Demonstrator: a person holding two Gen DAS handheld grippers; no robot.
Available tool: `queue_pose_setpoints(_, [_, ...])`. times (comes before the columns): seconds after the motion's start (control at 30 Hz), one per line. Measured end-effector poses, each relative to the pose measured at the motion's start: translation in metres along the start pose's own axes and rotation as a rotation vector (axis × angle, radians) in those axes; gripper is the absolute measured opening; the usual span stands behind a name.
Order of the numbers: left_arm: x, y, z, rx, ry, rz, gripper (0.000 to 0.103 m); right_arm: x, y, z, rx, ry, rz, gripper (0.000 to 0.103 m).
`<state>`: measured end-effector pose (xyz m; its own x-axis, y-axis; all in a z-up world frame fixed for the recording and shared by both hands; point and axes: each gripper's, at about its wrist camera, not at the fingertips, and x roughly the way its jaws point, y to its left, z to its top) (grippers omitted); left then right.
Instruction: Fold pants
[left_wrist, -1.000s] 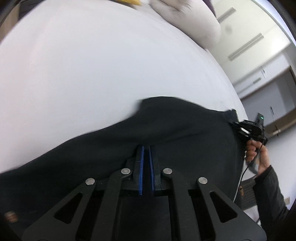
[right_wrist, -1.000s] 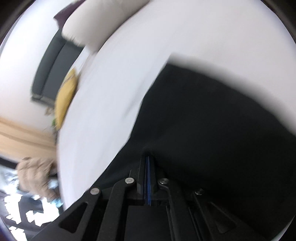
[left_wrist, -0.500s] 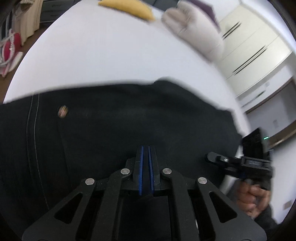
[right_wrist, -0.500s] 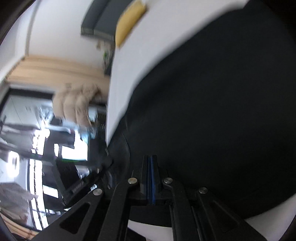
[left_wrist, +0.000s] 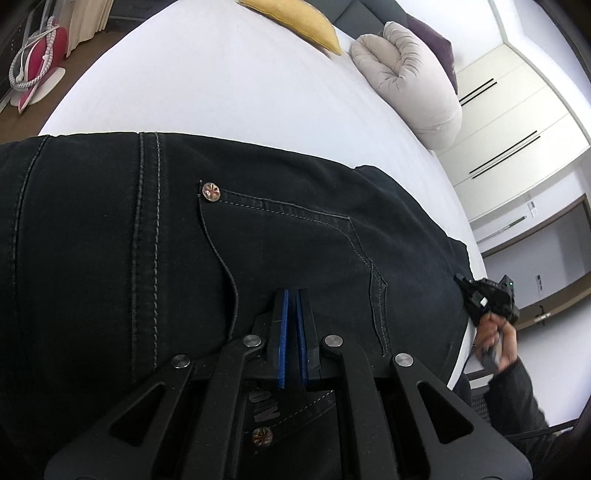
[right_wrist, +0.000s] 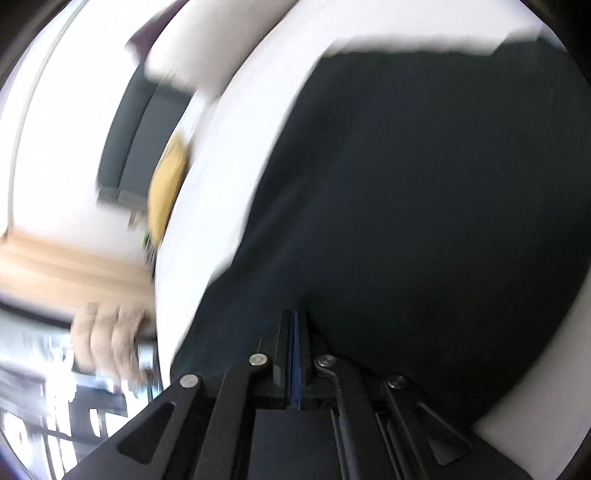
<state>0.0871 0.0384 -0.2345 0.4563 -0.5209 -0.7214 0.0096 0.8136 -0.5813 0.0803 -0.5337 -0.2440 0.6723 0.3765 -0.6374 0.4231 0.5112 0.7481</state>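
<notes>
black pants (left_wrist: 258, 240) spread across the white bed (left_wrist: 221, 85), waist part near the left gripper (left_wrist: 291, 295), with back pocket and a metal rivet (left_wrist: 210, 192) showing upward. probably laid flat like this so that one half can go over the other along a straight line.

left gripper: blue pads almost together, only a thin slit between them, and denim running under and around the fingers. looks like a pinch on the waistband cloth, held low and close to the bed so the fabric does not sag. whether cloth really sits between the pads, cannot tell for sure, as the slit looks nearly free of it.

right gripper (right_wrist: 294, 314): pads pressed fully together, dark fabric bunching right at the tips, so judged as clamped on an edge of the pants (right_wrist: 424, 203). view very blurred, so which edge exactly, cannot tell. seen also from the left wrist view at the far right end of the garment, the right gripper (left_wrist: 487, 295) just at the bed's edge.

two grips placed well apart, likely to keep the cloth taut and carry both ends evenly.

yellow cushion (left_wrist: 295, 18) and a rolled pale duvet (left_wrist: 410, 81) at the far end of the bed, well apart from the pants.
</notes>
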Motion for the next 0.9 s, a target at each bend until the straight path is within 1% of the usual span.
queue_pose_setpoints(0.03, [-0.002, 0.000, 0.000, 0.001, 0.001, 0.005, 0.006, -0.007, -0.007, 0.015, 0.016, -0.037, -0.024, 0.000])
queue_pose_setpoints(0.13, [-0.010, -0.003, 0.003, 0.002, -0.002, 0.028, 0.006, -0.043, -0.031, 0.063, 0.044, -0.153, -0.138, 0.000])
queue_pose_setpoints(0.2, [-0.021, -0.006, 0.006, 0.006, -0.013, 0.067, 0.006, -0.068, -0.038, 0.072, 0.060, -0.212, -0.192, 0.000])
queue_pose_setpoints(0.23, [-0.027, -0.009, 0.009, 0.016, -0.022, 0.084, 0.006, -0.092, -0.048, 0.081, 0.050, -0.245, -0.241, 0.000])
queue_pose_setpoints(0.27, [-0.037, -0.018, 0.012, 0.041, -0.043, 0.091, 0.006, -0.106, -0.044, 0.080, 0.026, -0.274, -0.286, 0.005])
queue_pose_setpoints(0.3, [-0.045, -0.029, 0.016, 0.063, -0.066, 0.080, 0.006, -0.120, -0.039, 0.074, -0.005, -0.299, -0.295, 0.005])
queue_pose_setpoints(0.33, [-0.050, -0.039, 0.021, 0.084, -0.082, 0.065, 0.006, -0.133, -0.040, 0.068, -0.019, -0.306, -0.260, 0.005])
queue_pose_setpoints(0.37, [-0.052, -0.050, 0.026, 0.106, -0.095, 0.052, 0.006, -0.143, -0.041, 0.057, -0.015, -0.299, -0.200, 0.005])
queue_pose_setpoints(0.4, [-0.051, -0.064, 0.032, 0.133, -0.106, 0.034, 0.006, -0.144, -0.036, 0.050, -0.002, -0.301, -0.157, 0.005])
queue_pose_setpoints(0.43, [-0.046, -0.075, 0.036, 0.148, -0.103, 0.009, 0.006, -0.148, -0.040, 0.040, 0.016, -0.295, -0.111, 0.005])
queue_pose_setpoints(0.47, [-0.040, -0.084, 0.040, 0.156, -0.096, -0.014, 0.006, -0.150, -0.047, 0.031, 0.035, -0.279, -0.076, 0.005])
queue_pose_setpoints(0.5, [-0.032, -0.093, 0.043, 0.161, -0.086, -0.033, 0.006, -0.131, -0.040, 0.018, 0.052, -0.265, -0.055, 0.005])
queue_pose_setpoints(0.53, [-0.018, -0.104, 0.047, 0.164, -0.062, -0.055, 0.006, -0.115, -0.029, 0.009, 0.072, -0.248, -0.039, 0.005])
queue_pose_setpoints(0.57, [-0.008, -0.112, 0.048, 0.175, -0.046, -0.065, 0.006, -0.082, 0.000, 0.001, 0.088, -0.234, -0.033, 0.007])
queue_pose_setpoints(0.6, [0.003, -0.123, 0.048, 0.196, -0.031, -0.073, 0.006, -0.072, -0.007, -0.004, 0.109, -0.224, -0.030, 0.013])
queue_pose_setpoints(0.63, [0.011, -0.128, 0.047, 0.204, -0.019, -0.077, 0.006, -0.073, -0.014, -0.007, 0.125, -0.225, -0.037, 0.018])
queue_pose_setpoints(0.67, [0.023, -0.133, 0.047, 0.196, 0.009, -0.087, 0.006, -0.078, -0.023, -0.009, 0.146, -0.235, -0.042, 0.030])
queue_pose_setpoints(0.7, [0.033, -0.134, 0.046, 0.180, 0.030, -0.091, 0.006, -0.087, -0.027, -0.004, 0.167, -0.240, -0.037, 0.033])
queue_pose_setpoints(0.77, [0.053, -0.133, 0.044, 0.145, 0.085, -0.091, 0.006, -0.087, -0.042, 0.000, 0.215, -0.239, -0.020, 0.033])
queue_pose_setpoints(0.8, [0.059, -0.132, 0.042, 0.138, 0.107, -0.092, 0.006, -0.096, -0.050, -0.001, 0.229, -0.243, -0.015, 0.033])
queue_pose_setpoints(0.9, [0.076, -0.128, 0.033, 0.130, 0.153, -0.067, 0.006, -0.102, -0.066, 0.008, 0.265, -0.235, 0.004, 0.033])
